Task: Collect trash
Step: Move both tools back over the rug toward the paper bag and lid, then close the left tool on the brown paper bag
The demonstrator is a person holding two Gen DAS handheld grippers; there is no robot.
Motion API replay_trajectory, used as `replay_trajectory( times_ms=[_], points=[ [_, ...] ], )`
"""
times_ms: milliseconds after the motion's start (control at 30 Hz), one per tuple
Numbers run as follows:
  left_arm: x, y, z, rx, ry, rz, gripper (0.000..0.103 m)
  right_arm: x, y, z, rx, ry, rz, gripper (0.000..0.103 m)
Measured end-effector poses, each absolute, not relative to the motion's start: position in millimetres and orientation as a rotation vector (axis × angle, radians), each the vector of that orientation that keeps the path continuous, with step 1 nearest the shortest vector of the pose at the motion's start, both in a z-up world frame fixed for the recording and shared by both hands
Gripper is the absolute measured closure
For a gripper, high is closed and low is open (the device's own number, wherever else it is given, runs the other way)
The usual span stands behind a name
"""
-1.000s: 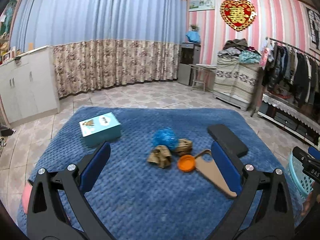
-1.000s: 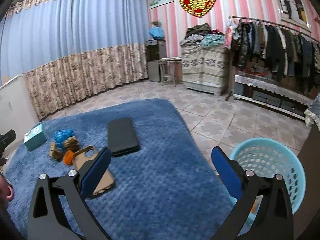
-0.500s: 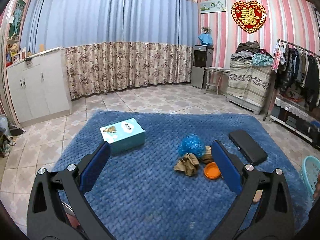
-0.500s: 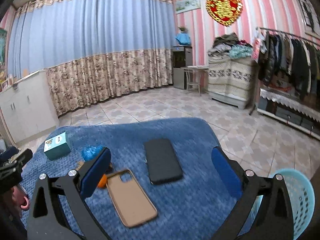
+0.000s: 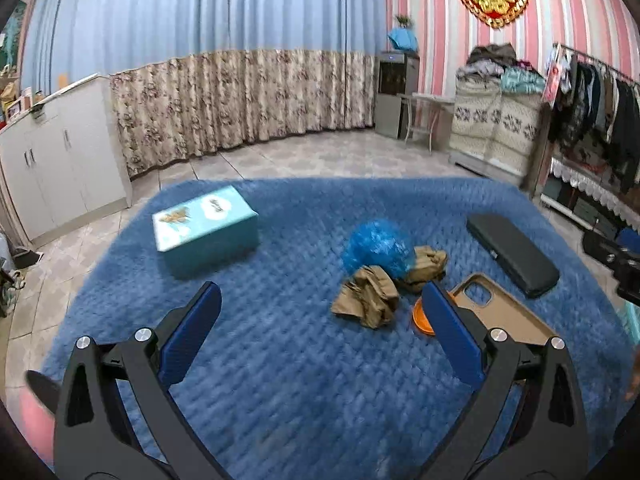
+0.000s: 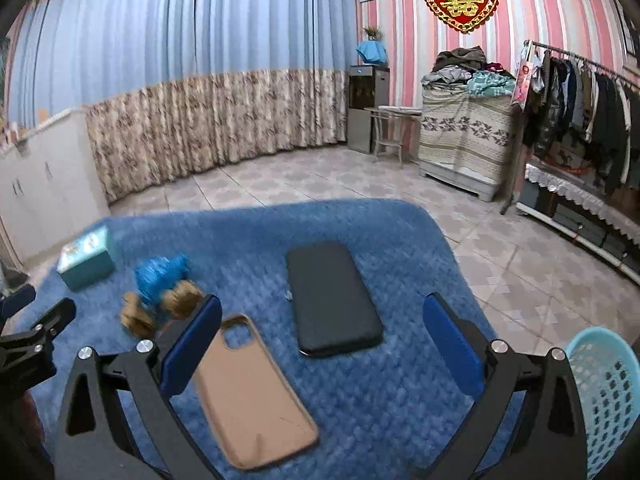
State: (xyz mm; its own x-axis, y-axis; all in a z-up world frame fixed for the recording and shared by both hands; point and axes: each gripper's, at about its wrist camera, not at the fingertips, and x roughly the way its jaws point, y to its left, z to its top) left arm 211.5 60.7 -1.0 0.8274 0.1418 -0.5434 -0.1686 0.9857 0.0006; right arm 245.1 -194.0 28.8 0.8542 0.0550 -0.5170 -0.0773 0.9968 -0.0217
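On the blue blanket lie a crumpled blue plastic wad, two crumpled brown paper wads and an orange cap. My left gripper is open and empty, hovering just short of the nearer brown wad. My right gripper is open and empty above the blanket's right part; the trash shows to its left, with the blue wad and brown wads. A light blue mesh basket stands at the right edge.
A teal tissue box sits at the blanket's far left. A black phone and a tan phone case lie right of the trash. A white cabinet, curtains, a clothes rack and tiled floor surround the blanket.
The left gripper has come closer to the trash, which now looks larger and nearer. The right gripper has swung left over the phone and case. Both stay open.
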Motion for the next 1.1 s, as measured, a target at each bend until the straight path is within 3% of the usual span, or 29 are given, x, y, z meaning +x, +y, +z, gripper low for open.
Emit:
replay_trajectory(
  times_ms=[67,200,267,333,433,933,1000,1100],
  points=[
    [225,55,-10,-0.040,0.607,0.149,0.017,246,-196,30,-0.053,0.543,0.051,0.005],
    [251,47,-25,-0.050,0.668,0.107,0.027,248,-202,29,-0.025,0.552,0.056,0.005],
    [260,44,-33,-0.057,0.701,0.083,0.051,250,-200,27,-0.036,0.559,0.062,0.005],
    [265,44,-40,-0.061,0.742,0.059,0.067,252,-197,25,-0.049,0.563,0.066,0.005],
    [258,45,-38,-0.064,0.710,0.039,0.081,256,-191,19,-0.036,0.581,0.085,0.005],
    [211,114,-16,-0.105,0.628,0.206,0.083,275,-110,-25,-0.012,0.748,0.263,0.006],
    [209,120,-17,-0.111,0.628,0.213,0.083,278,-98,-29,-0.019,0.766,0.285,0.020],
    [207,126,-17,-0.116,0.624,0.215,0.082,283,-83,-36,-0.035,0.792,0.306,0.033]
  ],
)
